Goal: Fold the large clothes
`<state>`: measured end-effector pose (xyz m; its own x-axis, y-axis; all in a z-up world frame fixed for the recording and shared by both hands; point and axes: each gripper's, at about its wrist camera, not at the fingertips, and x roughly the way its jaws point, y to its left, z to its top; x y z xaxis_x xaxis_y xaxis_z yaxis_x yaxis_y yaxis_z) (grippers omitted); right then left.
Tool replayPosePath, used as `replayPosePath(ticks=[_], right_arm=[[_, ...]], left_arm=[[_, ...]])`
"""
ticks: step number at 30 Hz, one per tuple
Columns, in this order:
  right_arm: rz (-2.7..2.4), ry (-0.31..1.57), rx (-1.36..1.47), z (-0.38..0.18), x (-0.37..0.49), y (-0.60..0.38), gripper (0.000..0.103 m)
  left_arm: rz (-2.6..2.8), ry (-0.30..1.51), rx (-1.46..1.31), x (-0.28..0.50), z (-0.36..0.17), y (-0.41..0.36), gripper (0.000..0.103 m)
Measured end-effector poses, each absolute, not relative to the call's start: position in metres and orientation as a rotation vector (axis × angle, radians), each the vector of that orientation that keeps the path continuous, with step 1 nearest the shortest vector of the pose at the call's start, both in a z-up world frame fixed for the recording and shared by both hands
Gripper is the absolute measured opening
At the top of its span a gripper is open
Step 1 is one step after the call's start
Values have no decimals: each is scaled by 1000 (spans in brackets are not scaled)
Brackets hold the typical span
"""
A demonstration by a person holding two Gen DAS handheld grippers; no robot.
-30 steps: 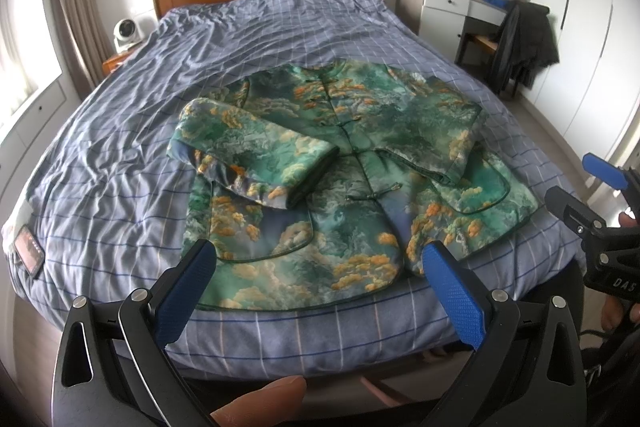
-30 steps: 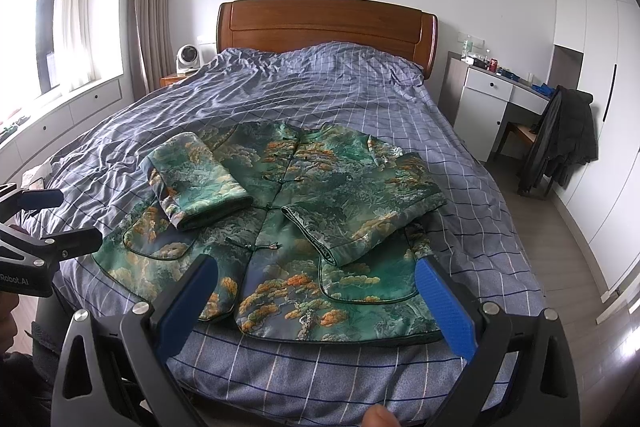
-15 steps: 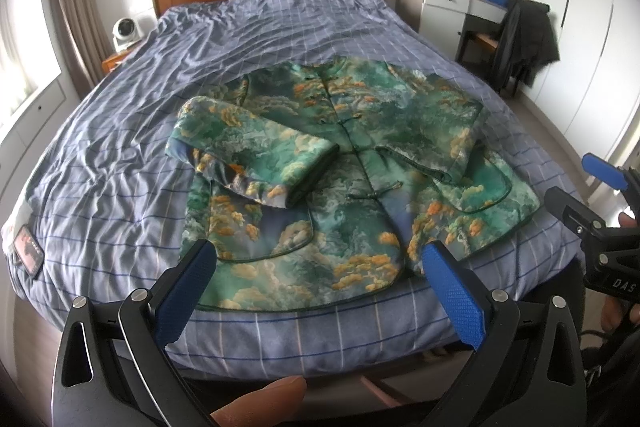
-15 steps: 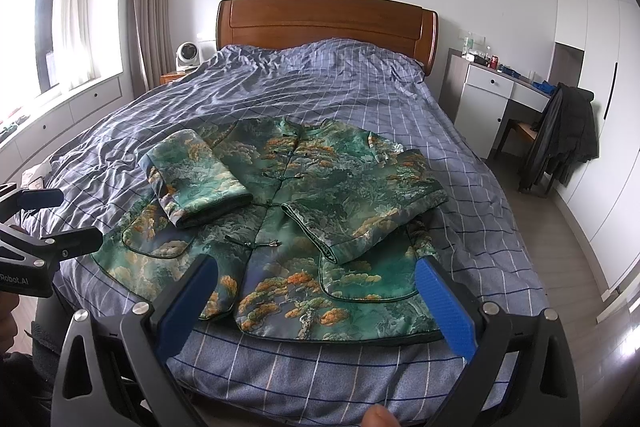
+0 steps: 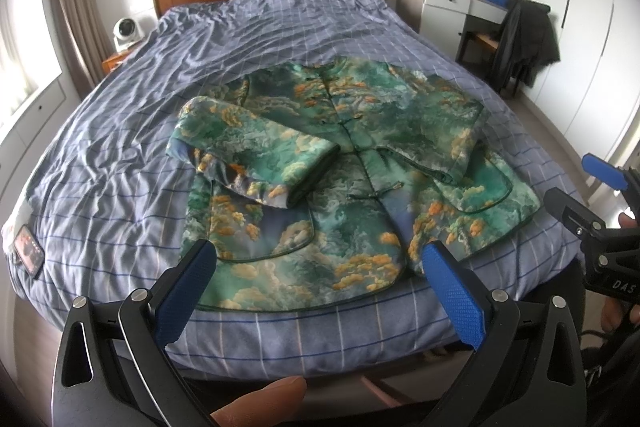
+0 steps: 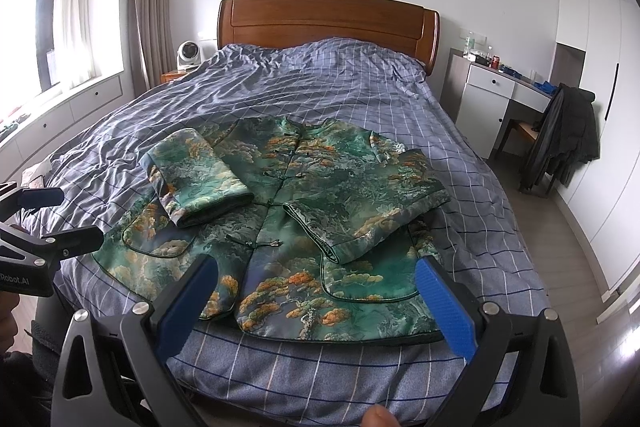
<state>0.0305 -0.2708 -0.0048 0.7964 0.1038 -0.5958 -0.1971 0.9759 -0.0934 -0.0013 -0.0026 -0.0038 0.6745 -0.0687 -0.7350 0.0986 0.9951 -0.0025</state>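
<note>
Both my grippers hover at the foot of the bed, jaws spread wide, holding nothing.

The green patterned jacket (image 5: 360, 195) lies flat, front side up, on the blue checked bedspread (image 5: 120, 163), its hem near the foot edge — both sleeves are folded in across the chest. My left gripper (image 5: 320, 291) sits just short of the hem, pads apart with the cloth showing between them; my right gripper (image 6: 316, 303) is the same on its side — released, clear of the fabric. A dark coat (image 6: 564, 139) hangs on the chair by the desk.
</note>
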Motion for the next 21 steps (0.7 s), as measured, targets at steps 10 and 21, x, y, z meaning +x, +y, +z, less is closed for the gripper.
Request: replayPosePath(ticks=[10, 21], right_arm=[[162, 631, -154, -4, 31, -271, 101], [162, 631, -154, -5, 30, -270, 101]], left_arm=[[-93, 825, 38, 0, -4, -3, 103], [-94, 826, 38, 0, -5, -3, 103]])
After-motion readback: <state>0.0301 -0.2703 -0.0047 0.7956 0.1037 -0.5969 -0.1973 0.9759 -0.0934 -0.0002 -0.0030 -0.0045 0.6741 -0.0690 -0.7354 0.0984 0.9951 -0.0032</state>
